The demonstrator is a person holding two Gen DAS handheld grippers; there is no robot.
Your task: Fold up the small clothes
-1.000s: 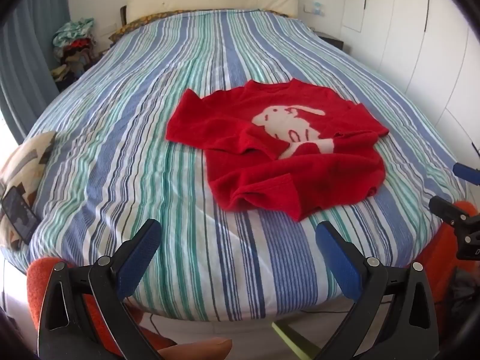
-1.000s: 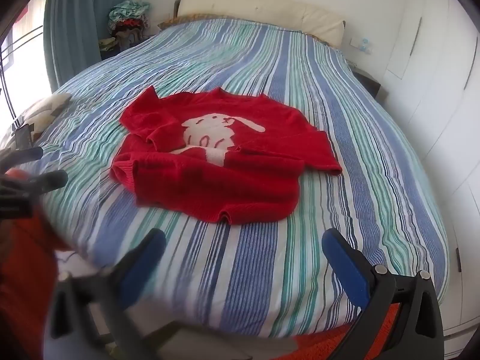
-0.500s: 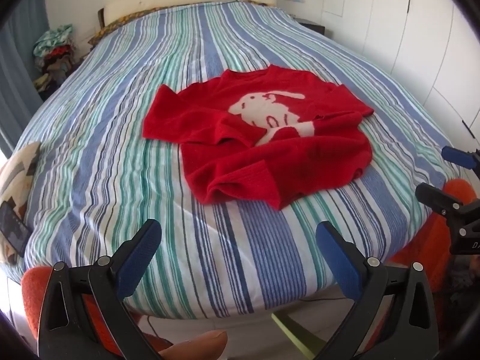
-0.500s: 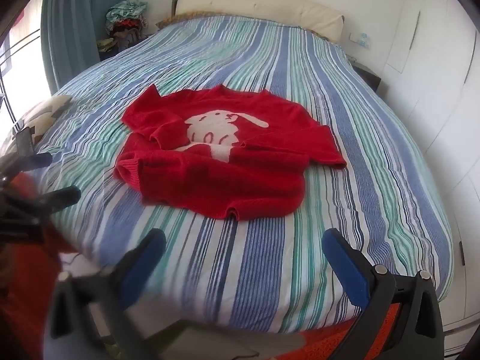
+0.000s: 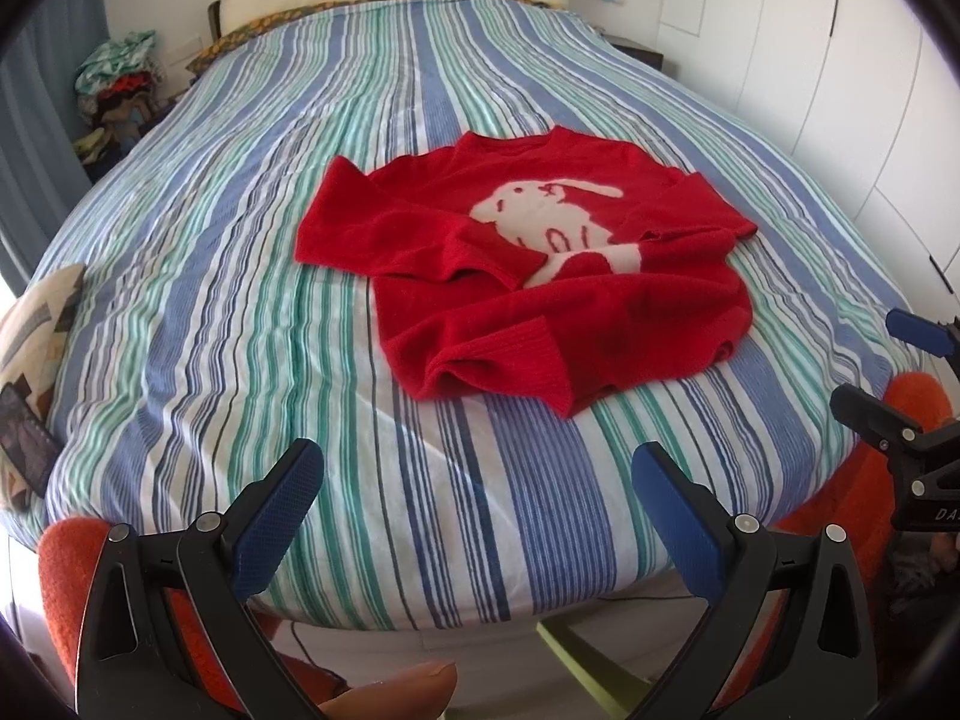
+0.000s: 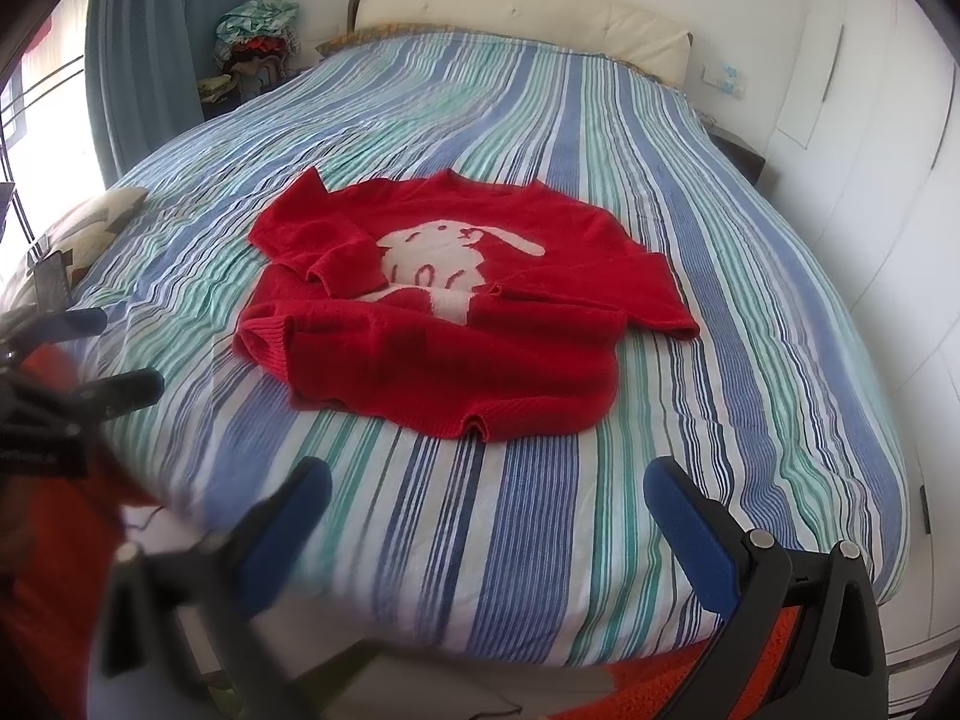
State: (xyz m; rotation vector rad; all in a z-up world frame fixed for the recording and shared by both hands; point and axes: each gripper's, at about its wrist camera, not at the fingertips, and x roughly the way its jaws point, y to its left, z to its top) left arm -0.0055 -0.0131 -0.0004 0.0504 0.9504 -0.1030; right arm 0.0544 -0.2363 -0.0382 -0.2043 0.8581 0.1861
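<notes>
Red knit sweater [image 5: 558, 294] looks soft, floppy and fairly light; thick knit should give good friction, nothing fragile. It will sag and bunch if lifted from one point, so it is best pinched at two edges at once: the ribbed hem corner nearest the foot of the bed [image 5: 528, 354] and a shoulder or sleeve cuff [image 6: 678, 324]. It lies face up near the foot of the striped bed [image 5: 240, 312], neck toward the headboard. A white rabbit motif [image 6: 444, 264] sits on the chest. One sleeve is folded in over the front, the hem rumpled and curled, not flat. Left tongs [image 5: 474, 498] gape wide, empty, hovering off the bed edge, well apart from the sweater. Right tongs [image 6: 486, 516] likewise wide and empty.
</notes>
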